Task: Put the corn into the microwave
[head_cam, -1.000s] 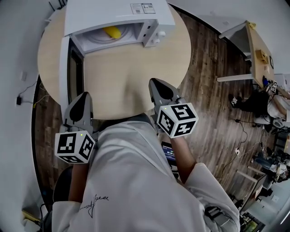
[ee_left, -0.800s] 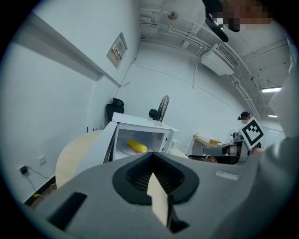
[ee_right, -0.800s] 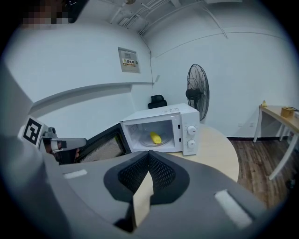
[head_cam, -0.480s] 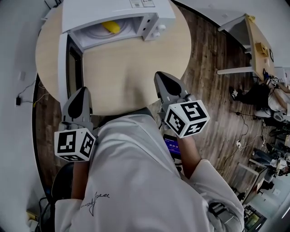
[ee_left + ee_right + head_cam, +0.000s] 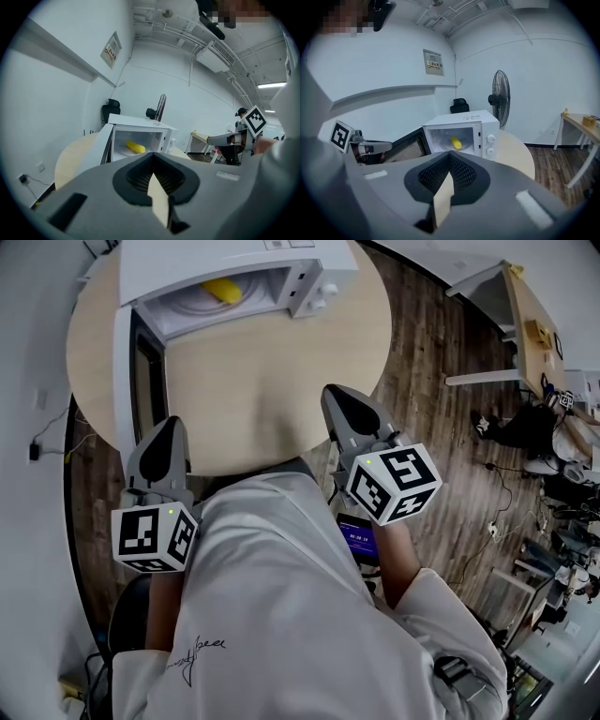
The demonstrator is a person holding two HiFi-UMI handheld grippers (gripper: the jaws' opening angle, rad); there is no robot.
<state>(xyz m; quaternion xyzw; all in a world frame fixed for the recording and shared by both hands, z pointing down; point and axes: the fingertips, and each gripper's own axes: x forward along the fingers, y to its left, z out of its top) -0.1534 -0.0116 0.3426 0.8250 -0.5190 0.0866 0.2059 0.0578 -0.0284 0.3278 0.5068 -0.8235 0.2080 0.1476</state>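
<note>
Resting on the turntable inside the open microwave (image 5: 202,261), the corn (image 5: 222,290) lies at 12 o'clock in the head view. The microwave stands at the 12 o'clock edge of the round table (image 5: 262,381). Its door (image 5: 127,362) is swung open toward 9 o'clock. The left gripper (image 5: 167,427) is over the table's 7 o'clock edge, jaws closed together and empty. The right gripper (image 5: 339,399) is at the 5 o'clock edge, jaws likewise closed on nothing. Both point toward the microwave, well apart from it.
</note>
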